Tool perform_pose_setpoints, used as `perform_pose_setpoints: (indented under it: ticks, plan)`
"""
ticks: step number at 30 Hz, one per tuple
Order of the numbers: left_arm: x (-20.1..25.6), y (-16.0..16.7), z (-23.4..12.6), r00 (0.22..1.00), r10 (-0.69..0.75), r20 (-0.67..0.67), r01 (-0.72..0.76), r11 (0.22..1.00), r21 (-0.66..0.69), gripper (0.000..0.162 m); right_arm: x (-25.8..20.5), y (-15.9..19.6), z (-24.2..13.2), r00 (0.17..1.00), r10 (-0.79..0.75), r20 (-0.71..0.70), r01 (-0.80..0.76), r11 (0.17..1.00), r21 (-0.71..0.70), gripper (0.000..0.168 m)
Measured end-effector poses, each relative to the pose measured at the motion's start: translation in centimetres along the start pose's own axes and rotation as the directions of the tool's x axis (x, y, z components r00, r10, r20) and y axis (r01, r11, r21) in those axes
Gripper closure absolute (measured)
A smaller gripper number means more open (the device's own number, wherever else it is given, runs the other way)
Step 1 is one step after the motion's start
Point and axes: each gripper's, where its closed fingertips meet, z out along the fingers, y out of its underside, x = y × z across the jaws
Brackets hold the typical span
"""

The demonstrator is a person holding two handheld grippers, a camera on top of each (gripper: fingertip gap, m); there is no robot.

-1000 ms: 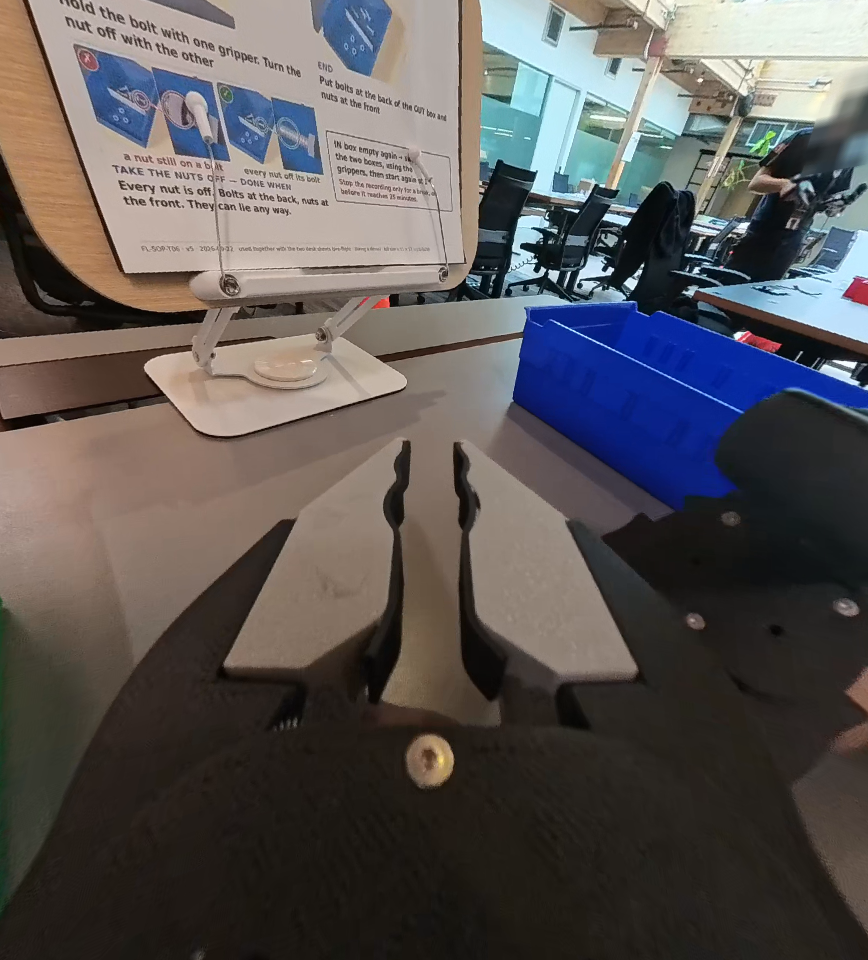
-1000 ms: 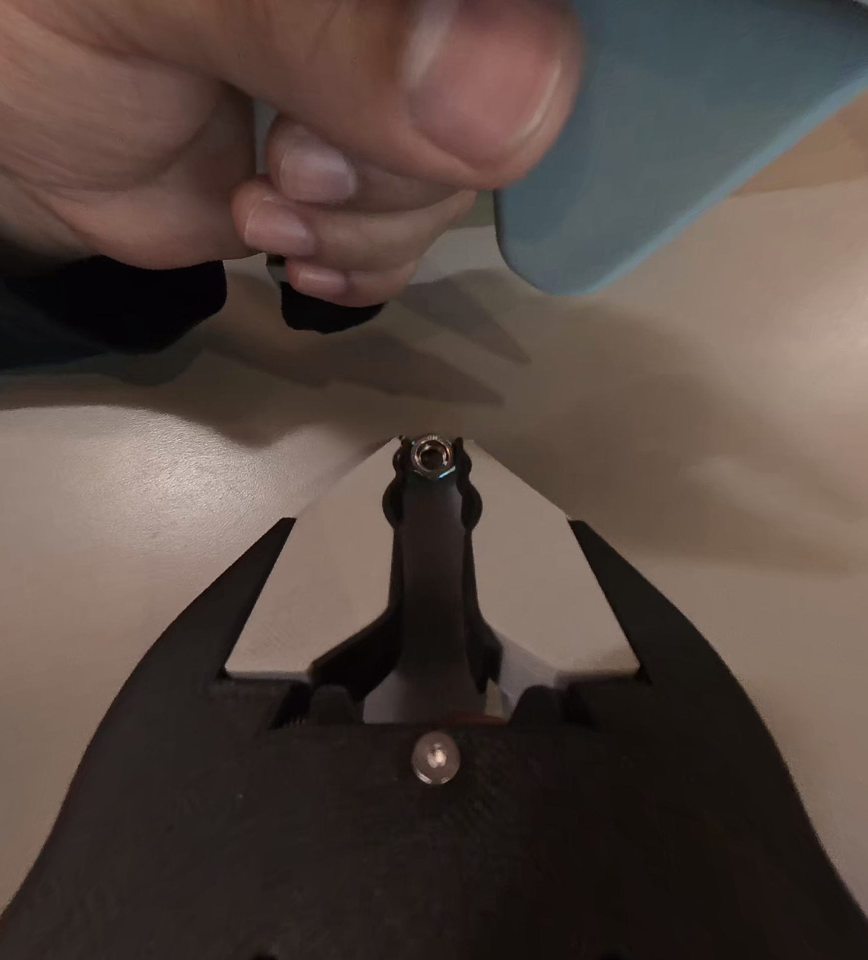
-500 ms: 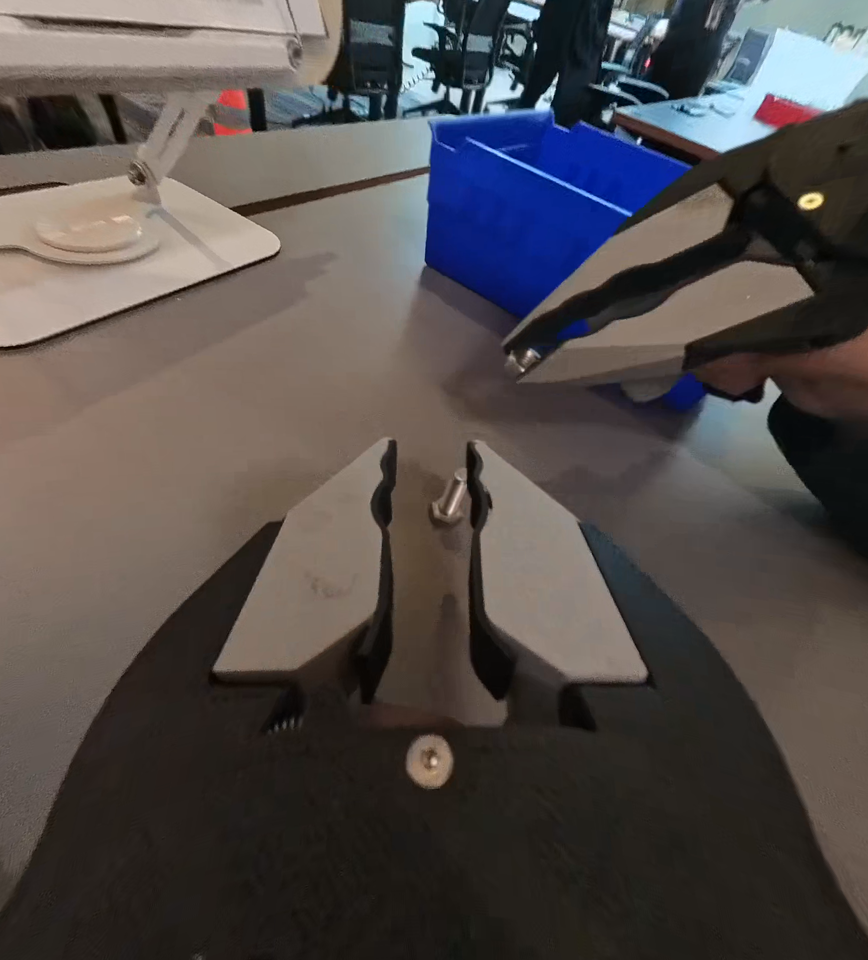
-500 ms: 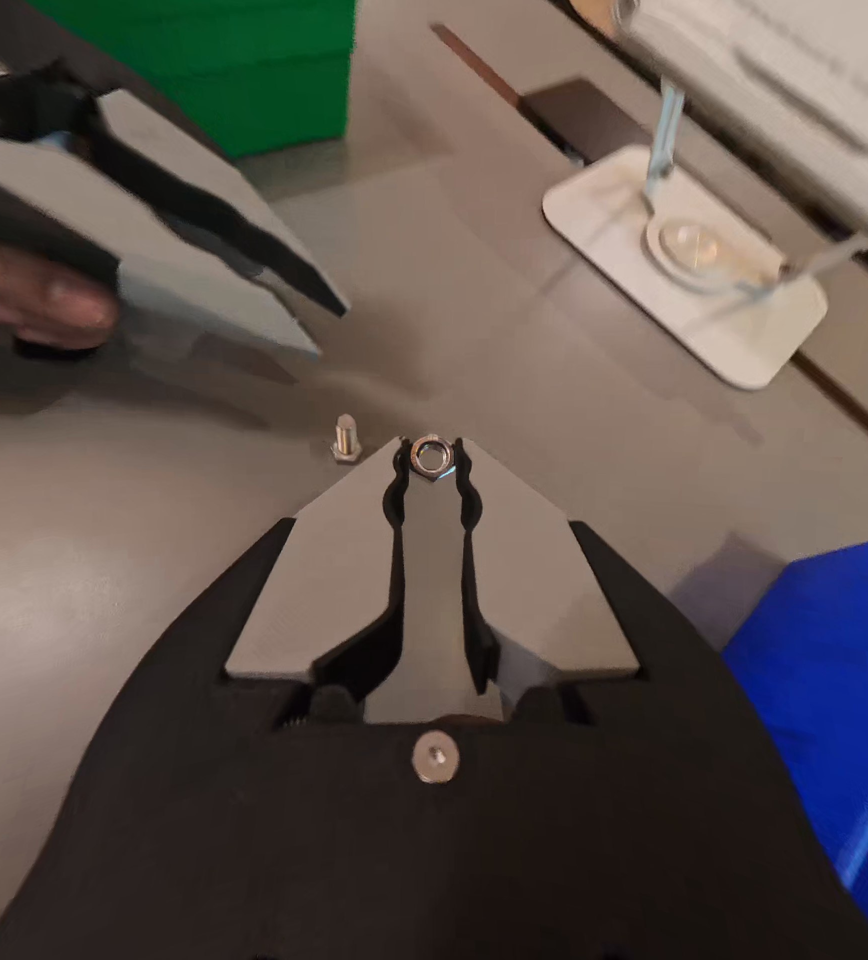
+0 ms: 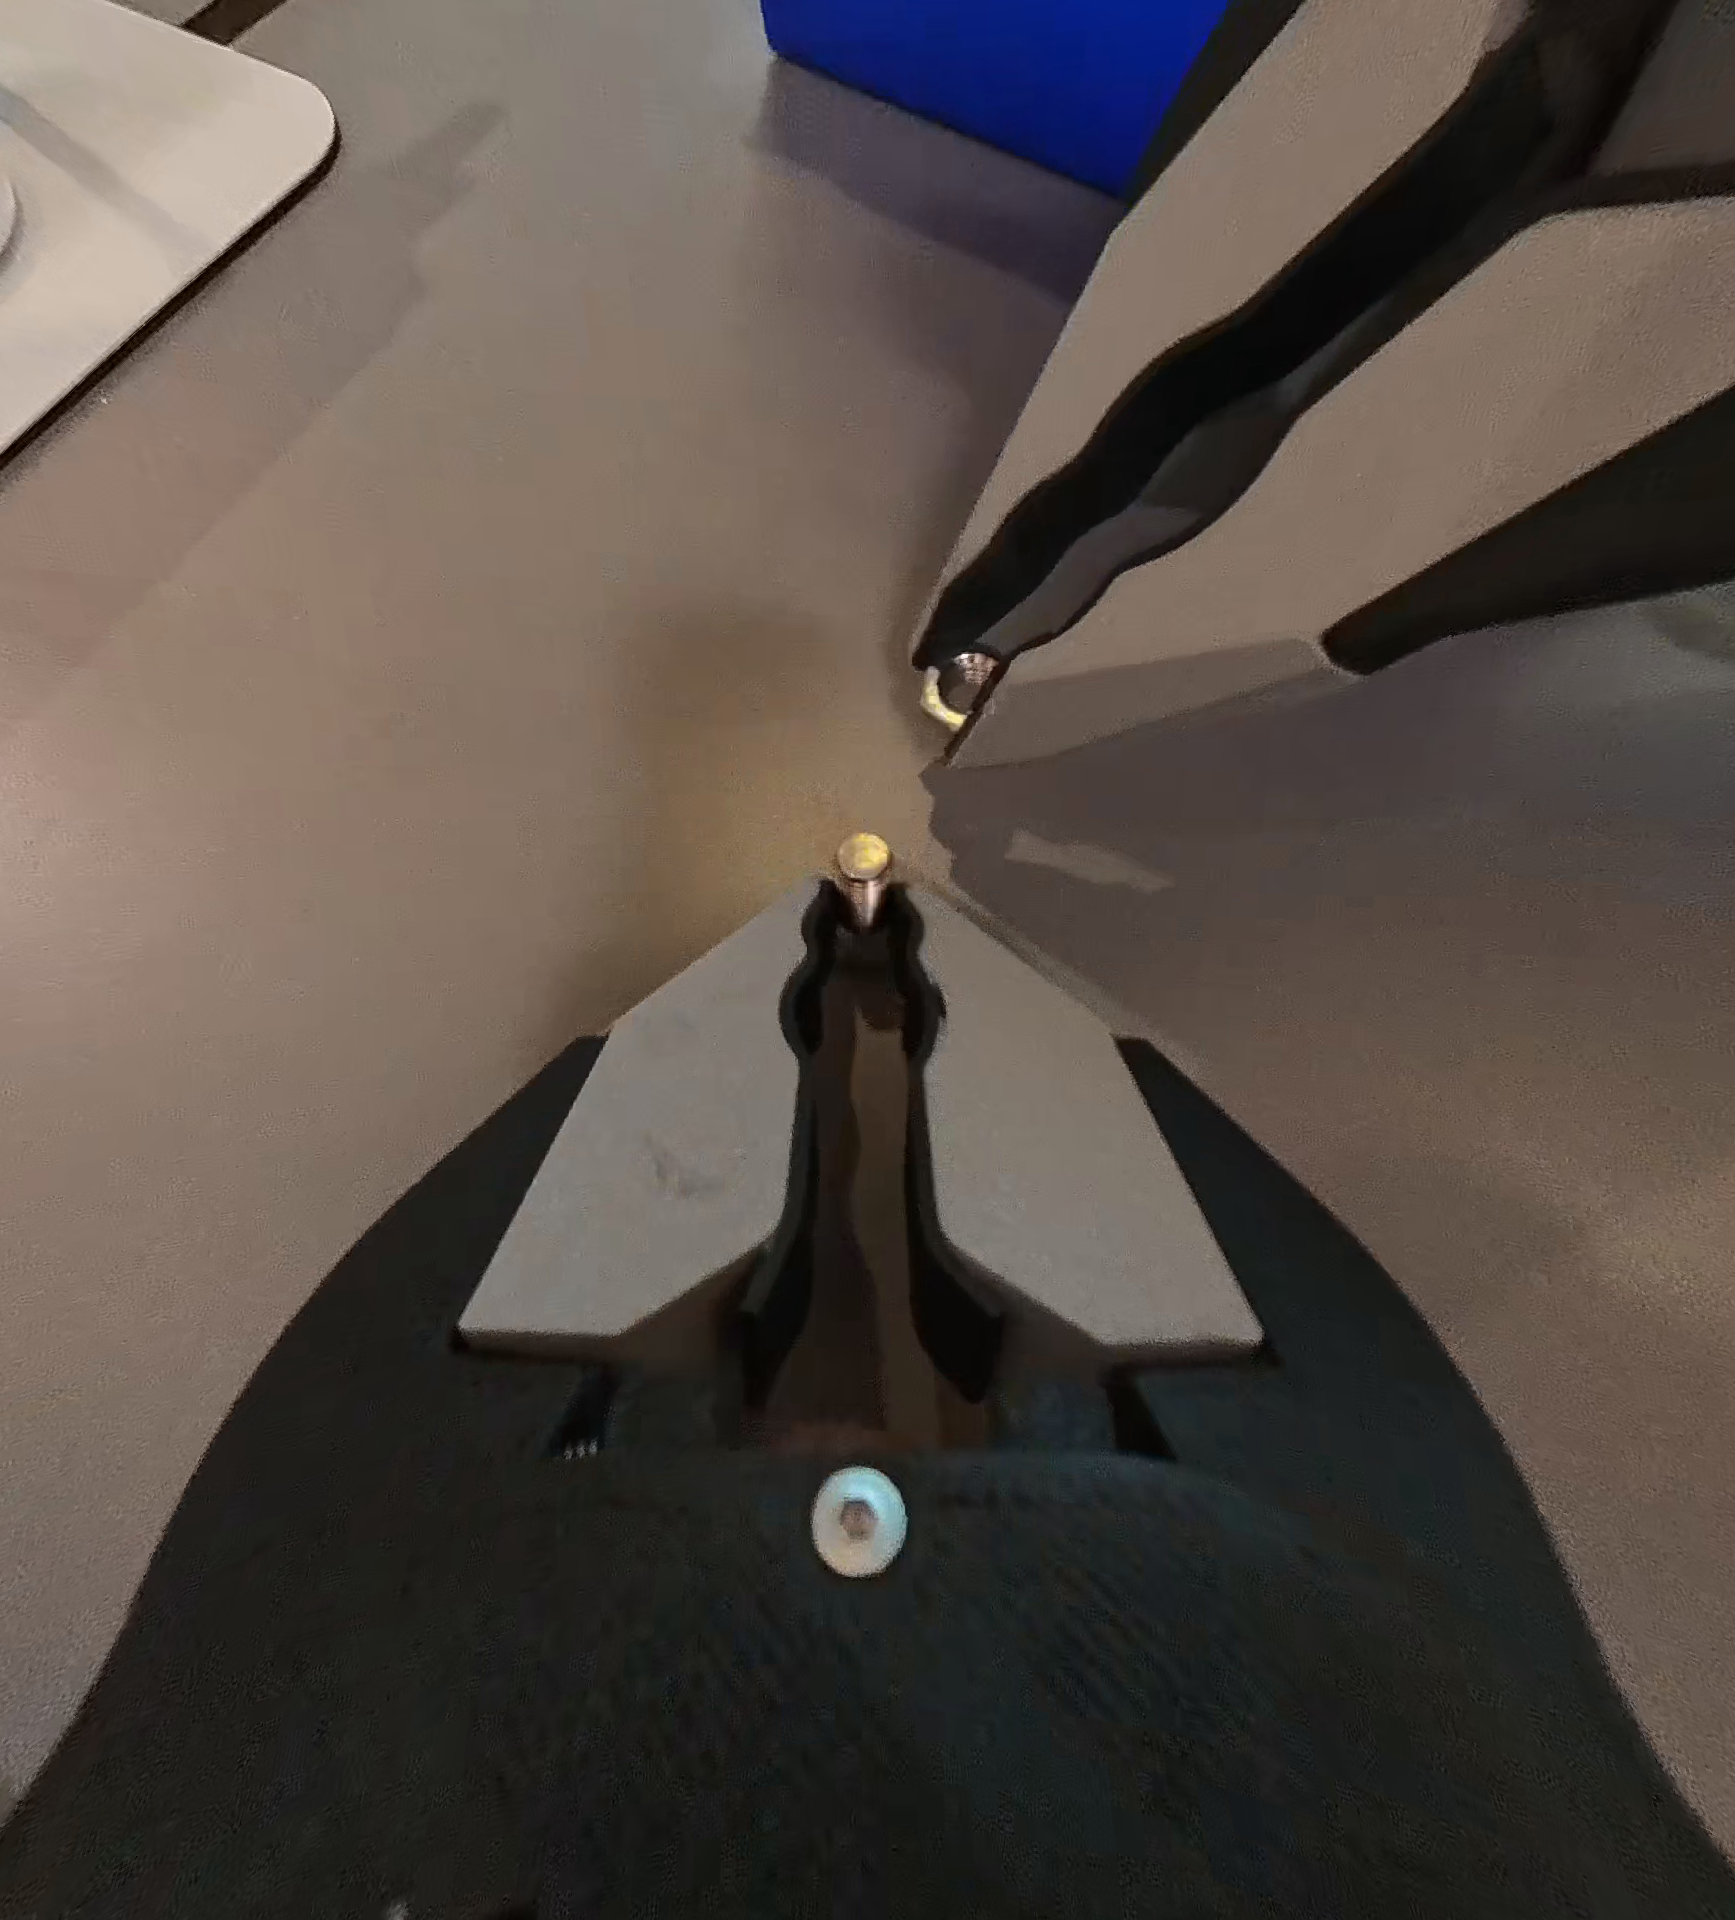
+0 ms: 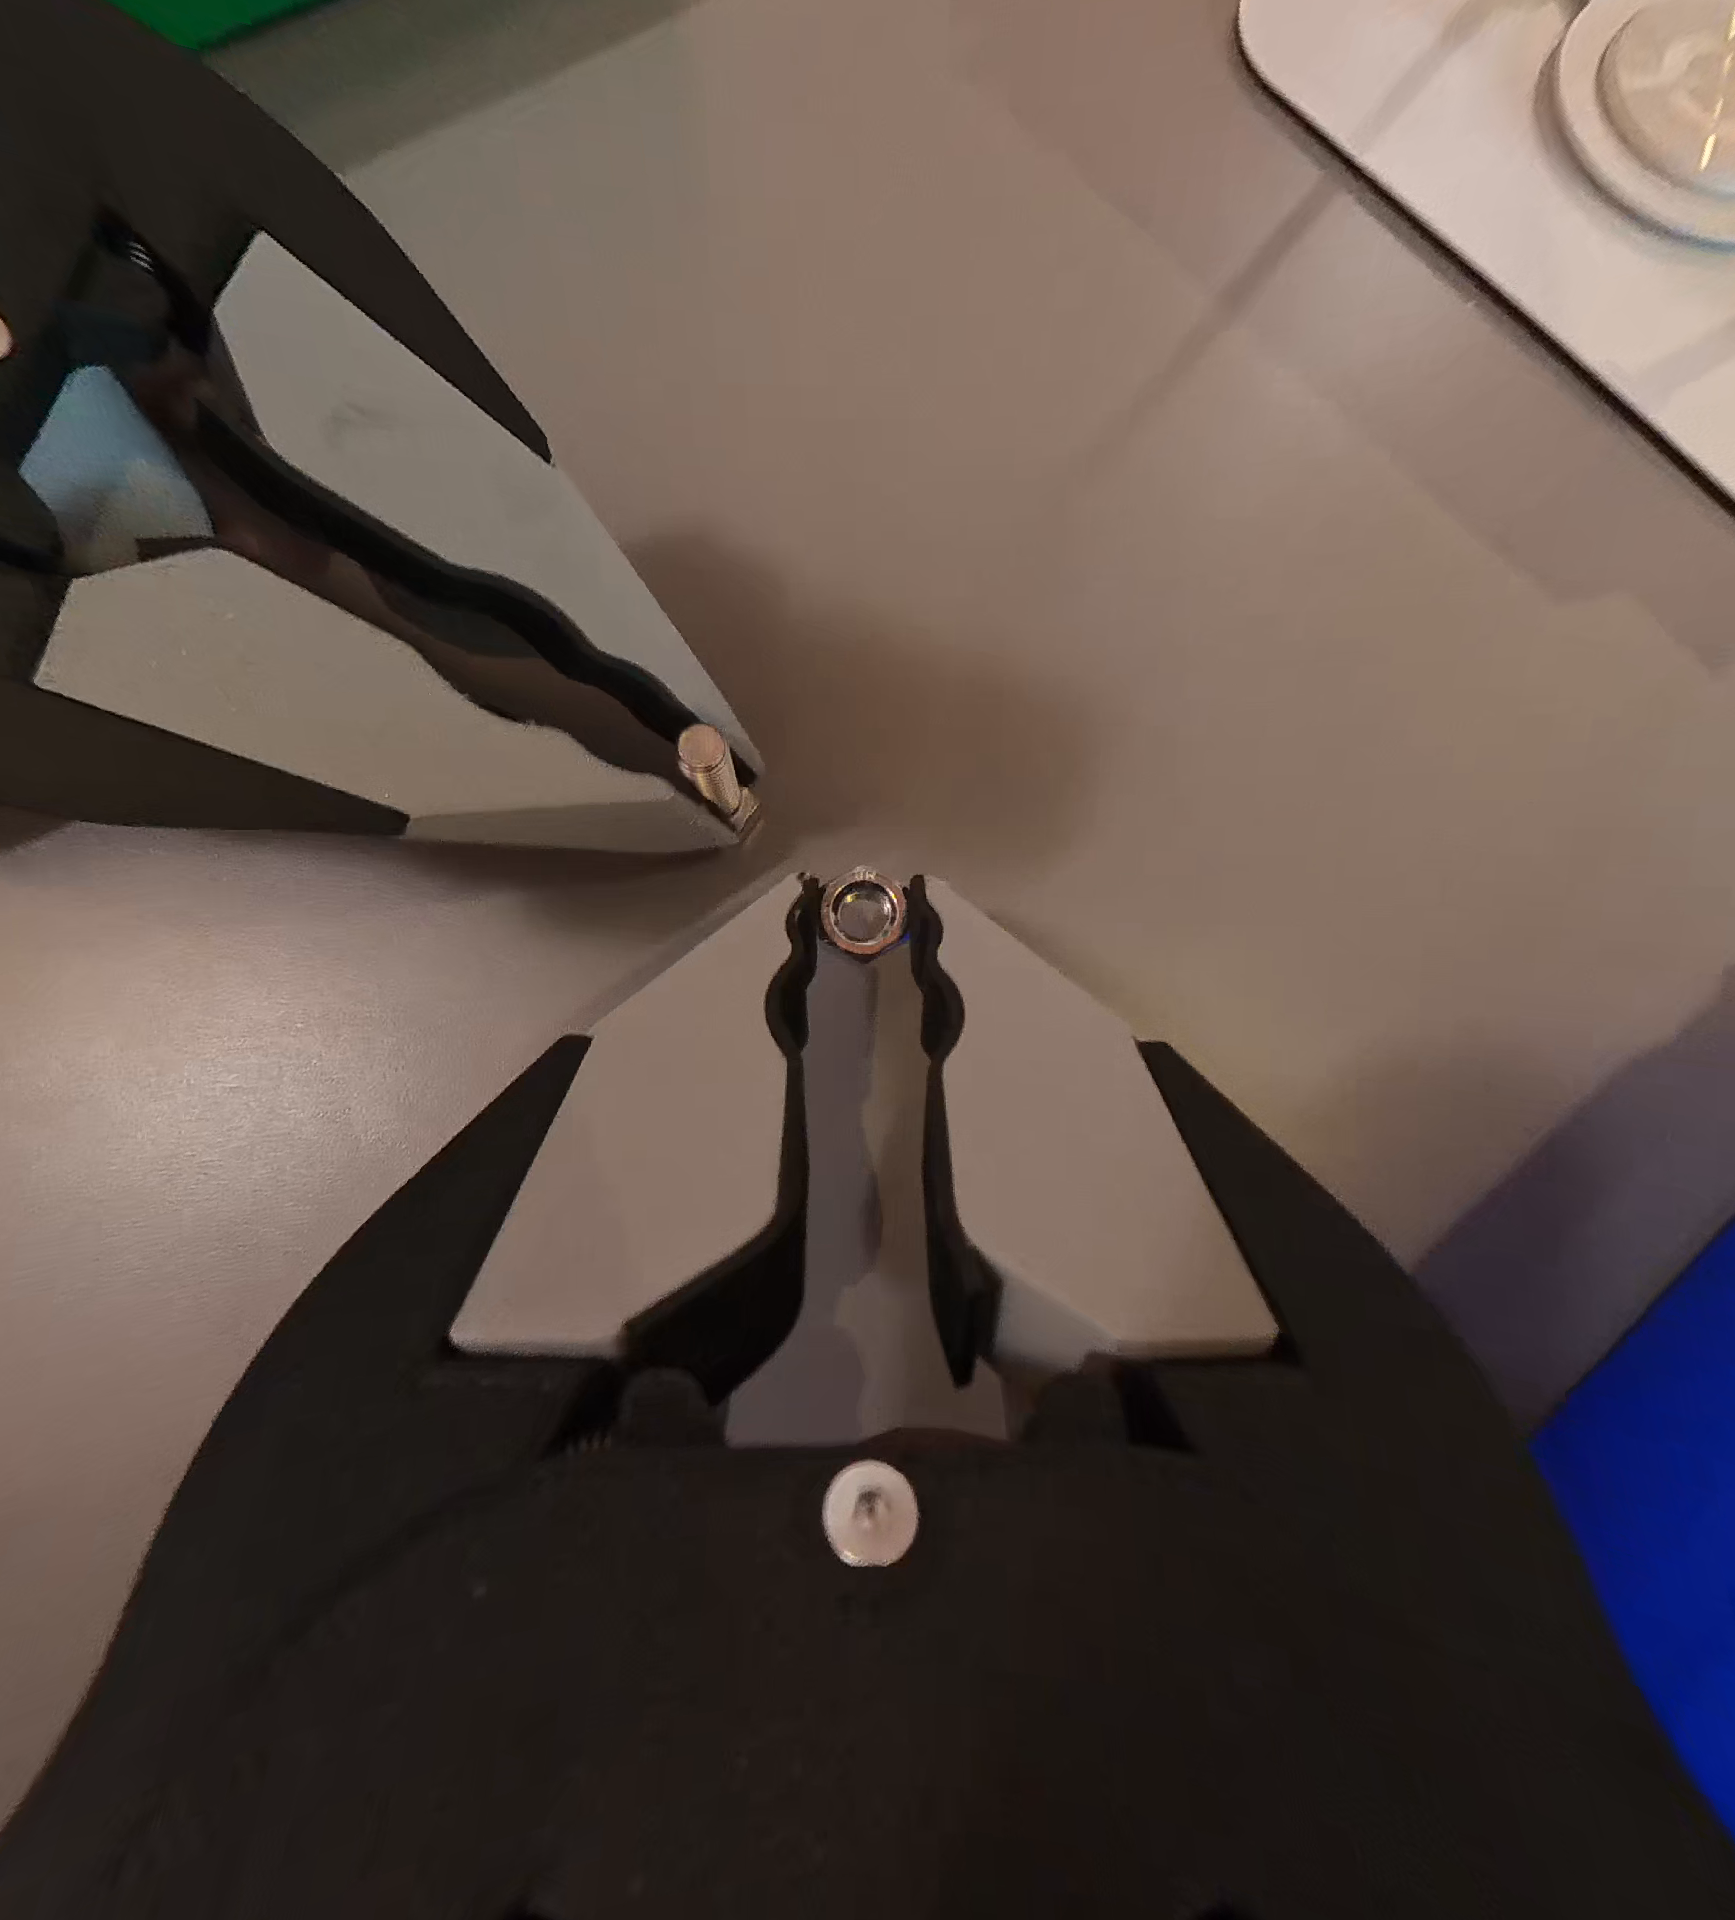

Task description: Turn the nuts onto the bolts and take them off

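Note:
My left gripper (image 5: 863, 902) is shut on a small silver bolt (image 5: 864, 871), held at its tips low over the grey table. It also shows in the right wrist view (image 6: 723, 795), where the bolt (image 6: 712, 777) stands with its threaded end up. My right gripper (image 6: 863, 909) is shut on a silver hex nut (image 6: 863, 914). In the left wrist view the right gripper (image 5: 956, 691) comes in from the upper right with the nut (image 5: 951, 691) at its tips. The nut and the bolt are close together but apart.
A white stand base (image 5: 63, 239) lies at the far left; it also shows in the right wrist view (image 6: 1569, 239). A blue bin (image 5: 988, 73) stands behind the right gripper, and its corner (image 6: 1715, 1538) shows lower right. A green box edge (image 6: 250, 21) is at top left. My two grippers' fingertips are within a few centimetres of each other.
My left gripper has dropped toward the table and shut on the bolt that lay between its open fingers. My right gripper has carried the nut in close to the bolt.

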Motion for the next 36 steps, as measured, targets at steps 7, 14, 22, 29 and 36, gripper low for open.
perform_pose_setpoints:
  ticks: [7, 14, 22, 29, 36]
  plan:
    - [-1.0, -1.0, -2.0, 0.999, -0.051, -0.008, 0.051, 0.99, 0.135, 0.155, -1.2, 1.1, 1.2, 0.997, -0.034, 0.066, 0.038, 0.998, -0.058, 0.154]
    - [-2.1, -0.6, -3.1, 1.0, -0.023, 0.021, 0.02, 0.988, 0.154, 0.155, -2.1, 0.0, 0.5, 0.991, -0.034, 0.126, 0.033, 0.999, 0.009, 0.141]
    - [0.5, -0.9, -2.6, 0.99, 0.14, 0.028, -0.142, 0.98, 0.137, 0.155, -4.3, -4.6, -2.2, 0.97, -0.035, 0.242, -0.035, 0.96, 0.279, 0.141]
    - [1.4, -1.4, -2.8, 0.987, 0.157, 0.024, -0.159, 0.975, 0.156, 0.155, -4.6, -4.1, -1.2, 0.954, 0.032, 0.299, -0.106, 0.967, 0.233, 0.151]
    - [1.1, -1.7, -3.1, 0.991, 0.132, 0.02, -0.133, 0.974, 0.181, 0.155, -3.8, -4.2, -1.7, 0.962, 0.04, 0.271, -0.109, 0.964, 0.243, 0.163]
